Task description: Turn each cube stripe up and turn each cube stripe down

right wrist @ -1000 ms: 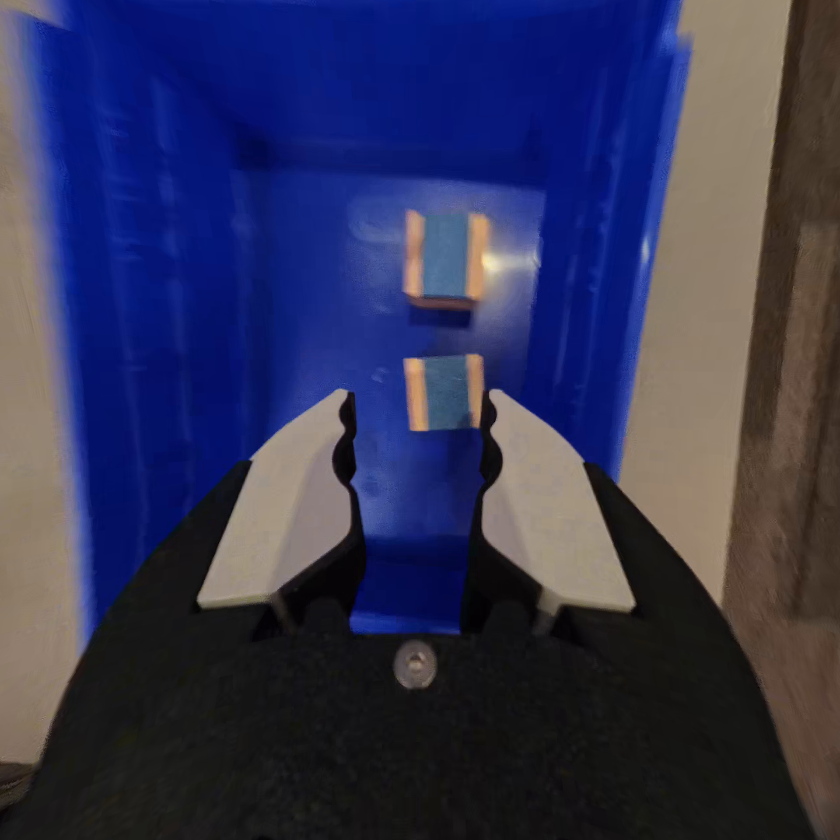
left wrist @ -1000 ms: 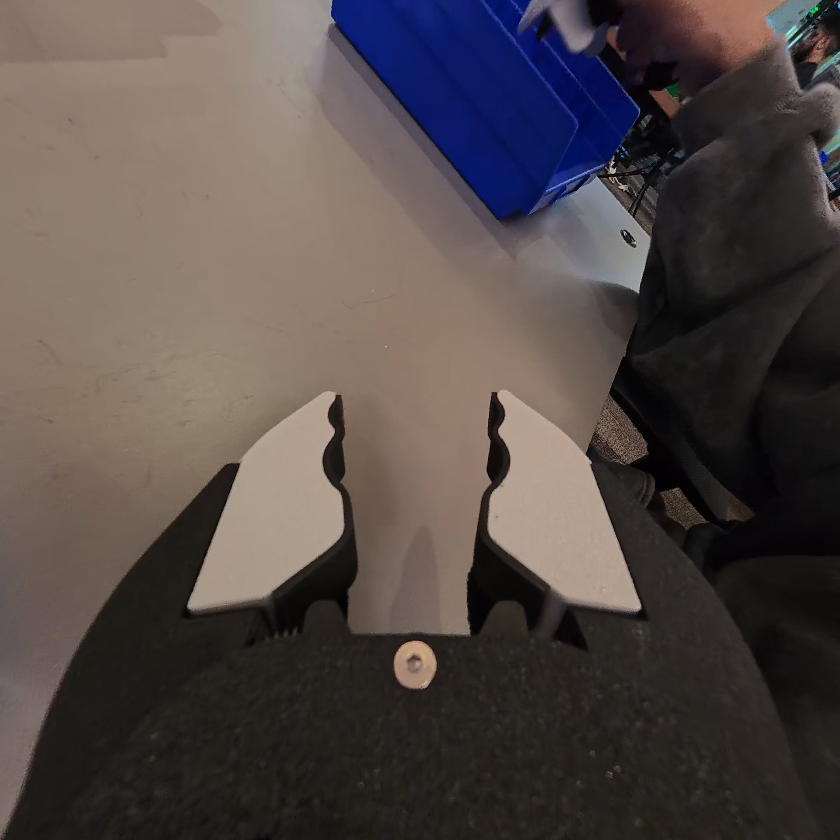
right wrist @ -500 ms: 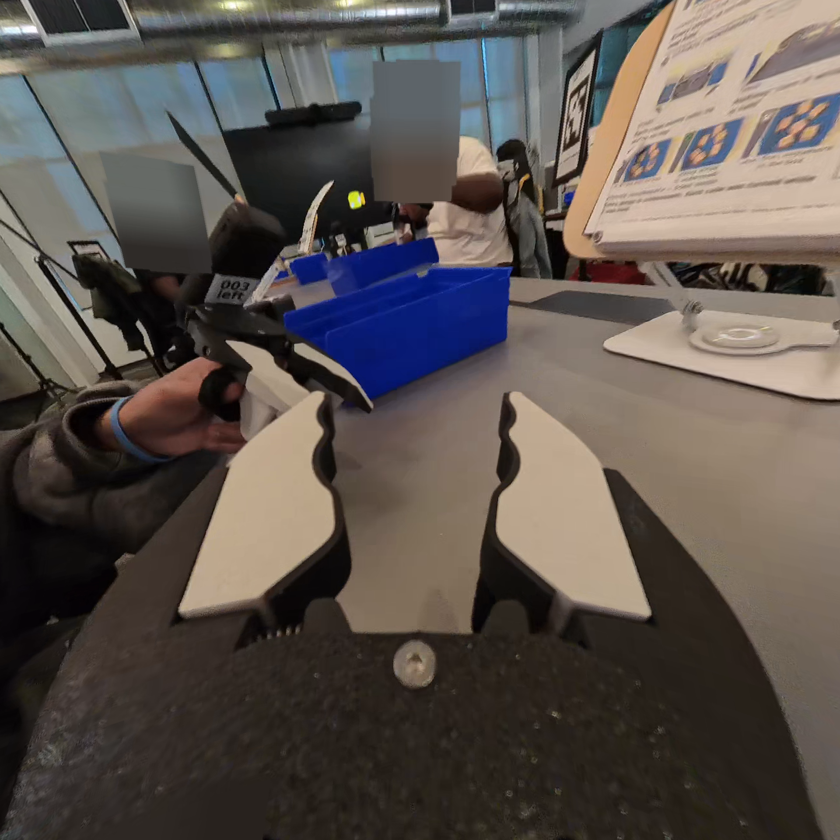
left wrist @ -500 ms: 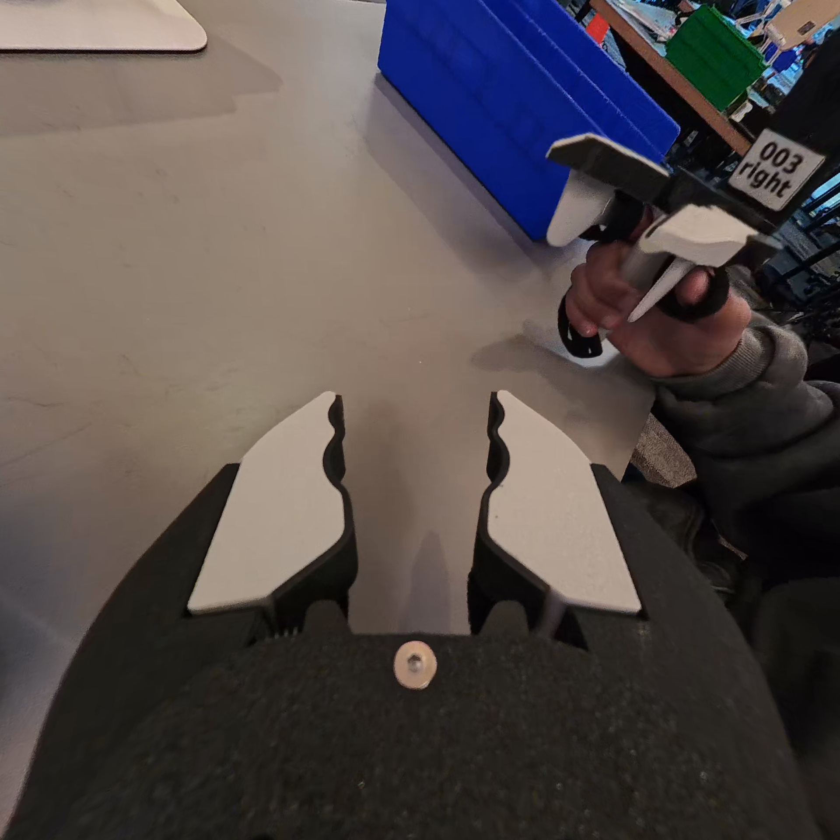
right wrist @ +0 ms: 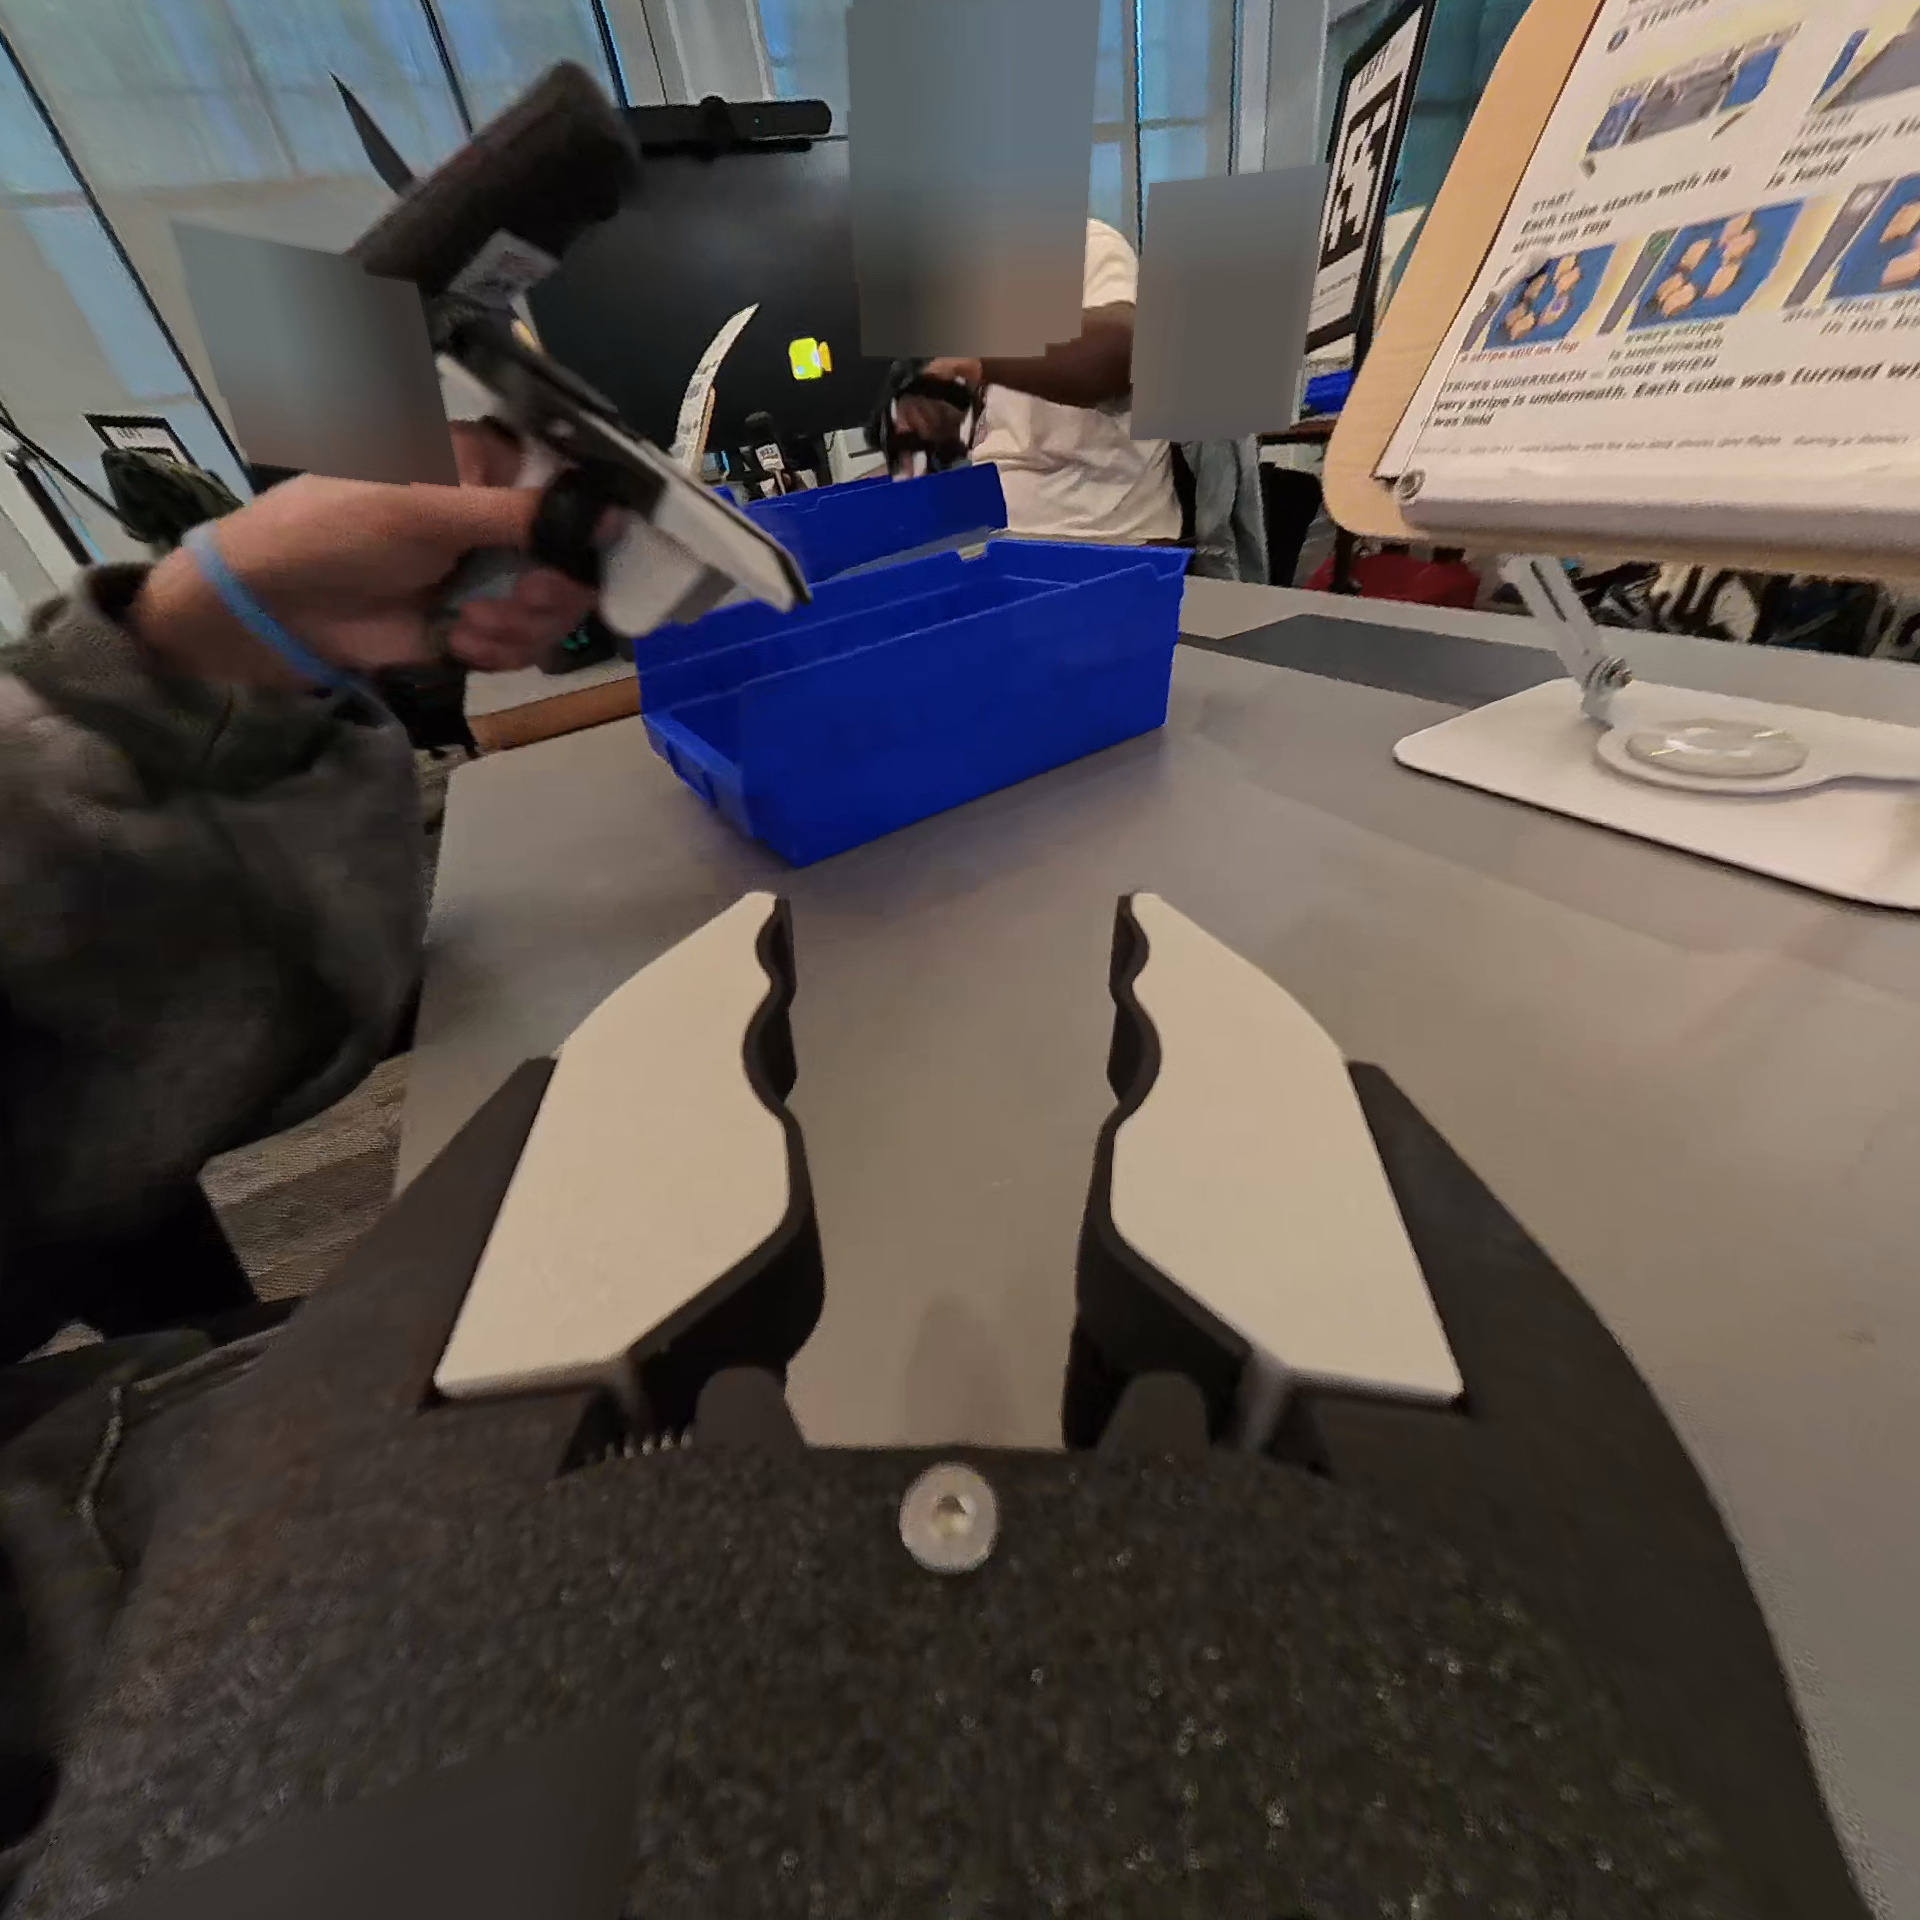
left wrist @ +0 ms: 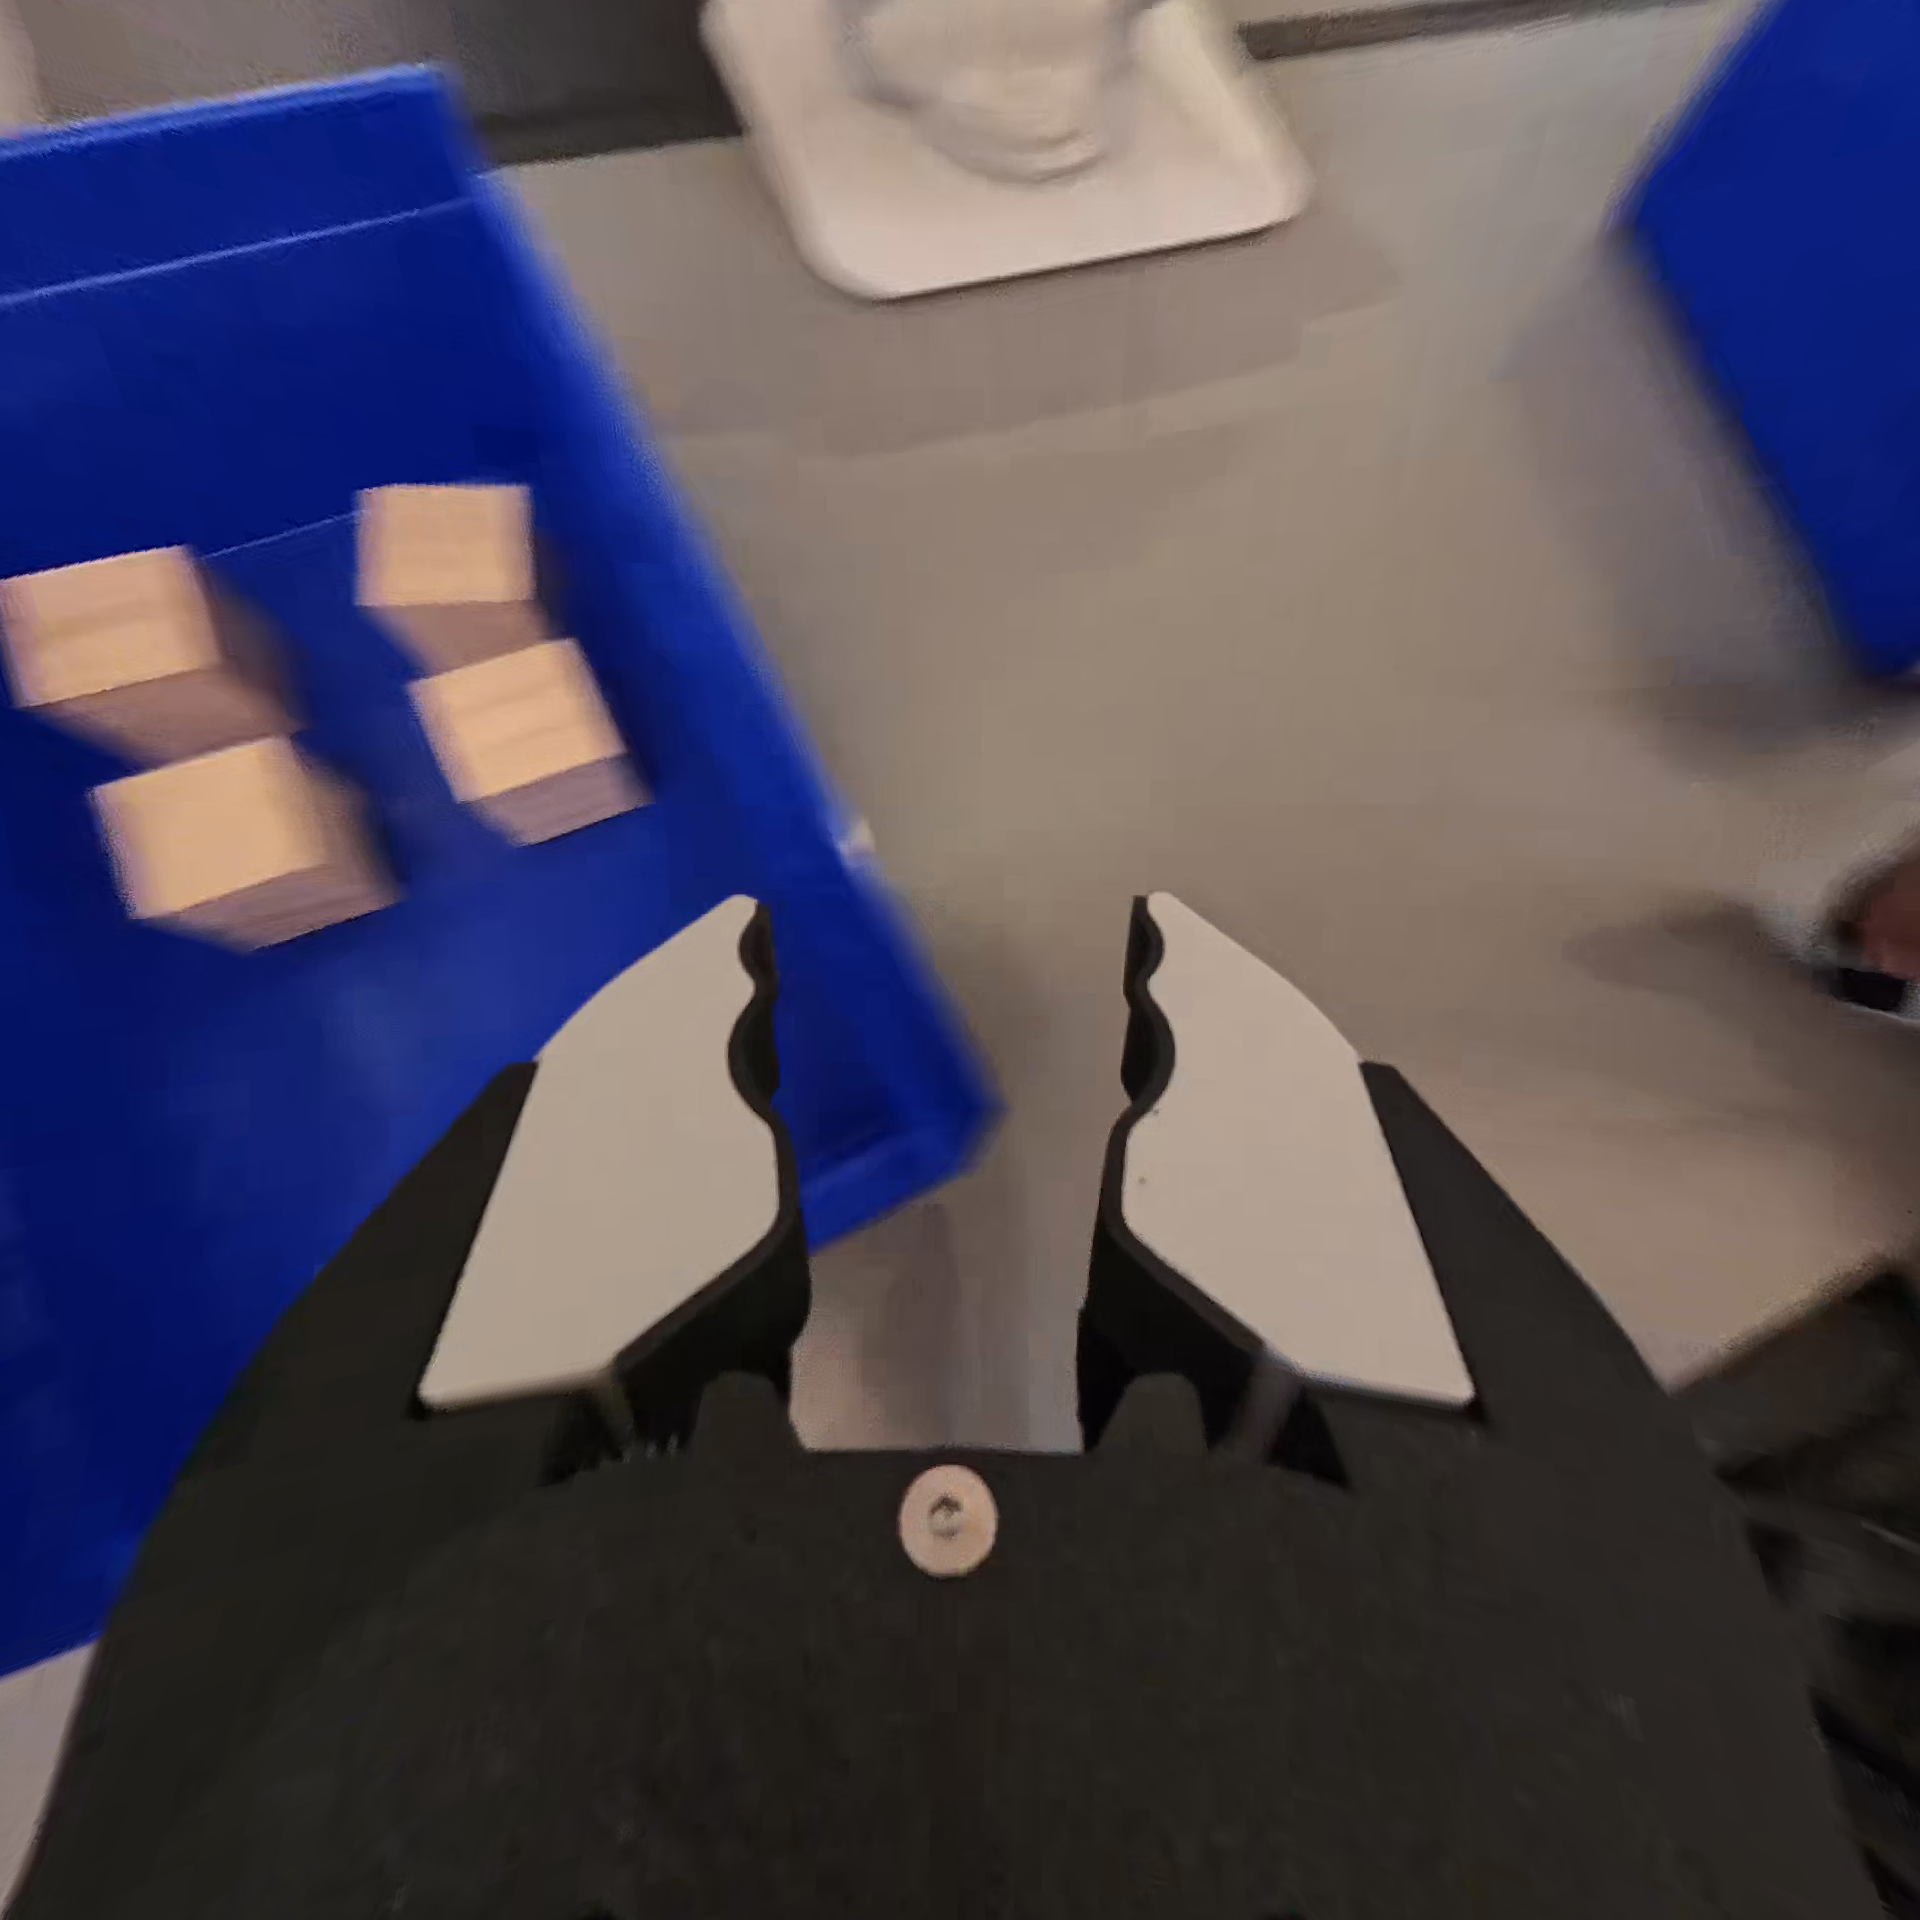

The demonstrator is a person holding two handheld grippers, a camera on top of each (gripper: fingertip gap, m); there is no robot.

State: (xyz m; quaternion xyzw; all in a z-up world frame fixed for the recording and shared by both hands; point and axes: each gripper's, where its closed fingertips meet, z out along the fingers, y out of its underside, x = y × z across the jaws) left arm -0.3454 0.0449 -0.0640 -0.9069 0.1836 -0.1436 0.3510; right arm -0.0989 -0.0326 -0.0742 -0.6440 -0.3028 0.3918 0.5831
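Several wooden cubes (left wrist: pixel 514 717) sit in a blue bin (left wrist: pixel 675 623) at the left of the blurred left wrist view; their tops look plain, with no stripe showing. My left gripper (left wrist: pixel 945 914) is open and empty, above the bin's right wall and the grey table (left wrist: pixel 1195 623). In the right wrist view the left gripper (right wrist: pixel 727 561) hangs tilted down above that blue bin (right wrist: pixel 914 717), whose wall hides the cubes. My right gripper (right wrist: pixel 945 914) is open and empty, low over the table (right wrist: pixel 1351 935), short of the bin.
A second blue bin (left wrist: pixel 1818 364) stands at the right in the left wrist view. A white stand base (right wrist: pixel 1683 790) holds an instruction board (right wrist: pixel 1662 312) at the back right. A grey sleeve (right wrist: pixel 187 883) is at the left; people stand behind the table.
My left gripper has risen and swung left, from over bare table to above the bin with the cubes. My right gripper has stayed low over the table, open.
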